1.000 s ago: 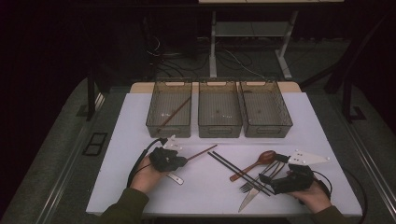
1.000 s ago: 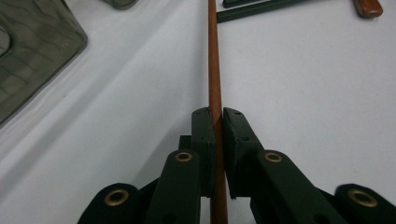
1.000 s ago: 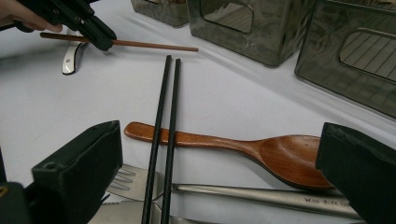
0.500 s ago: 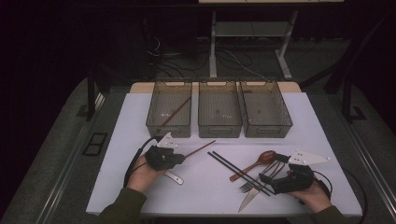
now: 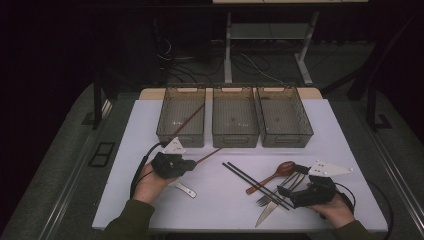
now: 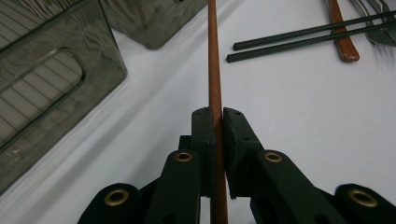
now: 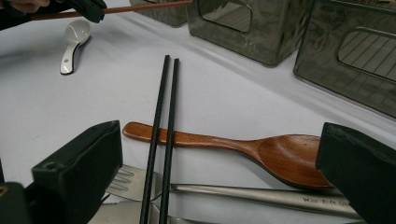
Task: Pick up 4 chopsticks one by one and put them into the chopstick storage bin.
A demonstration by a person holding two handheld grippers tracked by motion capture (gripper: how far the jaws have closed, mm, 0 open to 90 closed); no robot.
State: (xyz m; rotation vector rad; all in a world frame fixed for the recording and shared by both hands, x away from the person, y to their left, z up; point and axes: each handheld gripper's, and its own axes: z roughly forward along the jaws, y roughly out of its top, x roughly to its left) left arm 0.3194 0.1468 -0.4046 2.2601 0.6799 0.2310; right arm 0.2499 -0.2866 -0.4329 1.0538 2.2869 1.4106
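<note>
the left gripper (image 5: pixel 187 165) is pinched on a brown chopstick (image 6: pixel 214 70), its jaws pressed against the stick from both sides in the left gripper view. in the high view the chopstick (image 5: pixel 209 155) runs up and right from the gripper toward the gap between the left bin (image 5: pixel 181 135) and the middle bin (image 5: pixel 235 138), its far tip near their front walls. a second brown chopstick (image 5: pixel 191 119) leans in the left bin, one end over its front rim. a white spoon (image 5: pixel 183 188) lies on the table (image 5: pixel 220 210) just below the left hand (image 5: pixel 150 182). the right gripper (image 5: pixel 286 195) rests low at the right side of the table with its jaws spread wide; in the right gripper view they stand either side of a pile of cutlery without pressing on any of it. there a pair of black chopsticks (image 7: pixel 163 135) lies across the handle of a wooden spoon (image 7: pixel 252 149), with a fork (image 7: pixel 224 190) beneath and nearer the camera. a knife (image 5: pixel 265 215) lies beside the fork in the high view. the right bin (image 5: pixel 285 136) stands beyond the pile, well apart from it.
</note>
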